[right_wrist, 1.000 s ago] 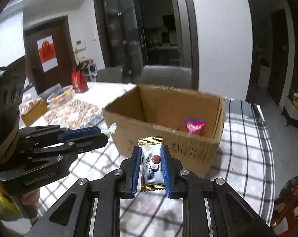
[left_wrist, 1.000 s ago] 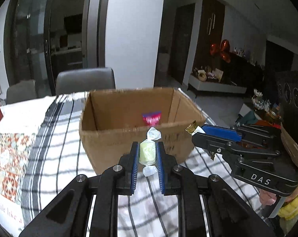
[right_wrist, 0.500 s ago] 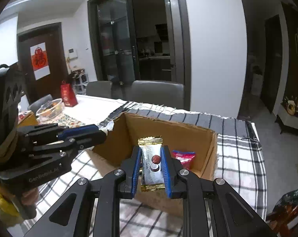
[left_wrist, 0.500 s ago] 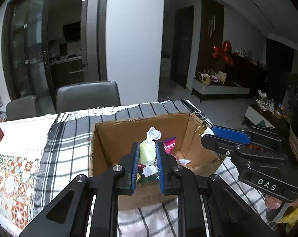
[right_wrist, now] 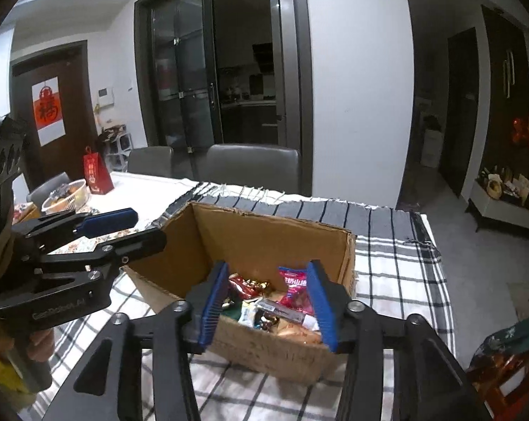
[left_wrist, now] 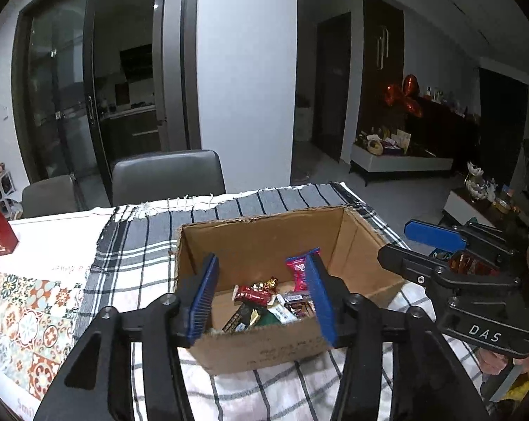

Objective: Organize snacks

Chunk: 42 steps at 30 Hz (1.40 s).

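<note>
Between the spreading, empty jaws of the left gripper and right gripper, both above the cardboard box, wrapped snacks lie piled inside. Release step looks underway; next, fetching more snacks from outside.

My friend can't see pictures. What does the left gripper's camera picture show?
The left gripper hangs over a cardboard box of wrapped snacks, jaws opening with nothing between them. The box sits on a checked tablecloth; the right gripper reaches in beside it.
</note>
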Each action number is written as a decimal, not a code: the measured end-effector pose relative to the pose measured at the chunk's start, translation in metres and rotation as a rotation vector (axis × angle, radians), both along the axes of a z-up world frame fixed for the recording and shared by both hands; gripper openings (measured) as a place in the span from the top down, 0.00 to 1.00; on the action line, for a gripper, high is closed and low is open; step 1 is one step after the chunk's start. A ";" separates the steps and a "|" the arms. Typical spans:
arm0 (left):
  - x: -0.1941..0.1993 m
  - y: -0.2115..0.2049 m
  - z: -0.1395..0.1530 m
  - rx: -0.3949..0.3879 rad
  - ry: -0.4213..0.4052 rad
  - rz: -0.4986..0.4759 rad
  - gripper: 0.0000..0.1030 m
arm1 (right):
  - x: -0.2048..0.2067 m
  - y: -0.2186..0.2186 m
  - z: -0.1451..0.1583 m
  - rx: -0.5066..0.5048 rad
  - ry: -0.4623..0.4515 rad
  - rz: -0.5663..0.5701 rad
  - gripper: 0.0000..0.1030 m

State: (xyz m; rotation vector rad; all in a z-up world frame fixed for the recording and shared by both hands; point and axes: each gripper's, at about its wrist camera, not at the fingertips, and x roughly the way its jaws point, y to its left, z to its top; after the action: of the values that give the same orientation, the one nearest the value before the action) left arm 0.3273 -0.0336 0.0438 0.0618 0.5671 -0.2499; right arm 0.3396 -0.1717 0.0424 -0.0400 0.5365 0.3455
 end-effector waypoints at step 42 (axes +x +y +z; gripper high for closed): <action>-0.232 0.026 0.020 0.048 -0.100 0.188 0.00 | -0.229 -0.009 0.025 0.062 -0.035 -0.235 0.12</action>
State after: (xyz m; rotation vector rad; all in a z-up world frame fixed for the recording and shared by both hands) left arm 0.0948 -0.0077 0.0642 0.0666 0.4761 -0.0500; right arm 0.1107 -0.1809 0.0673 0.0767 0.4899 0.1321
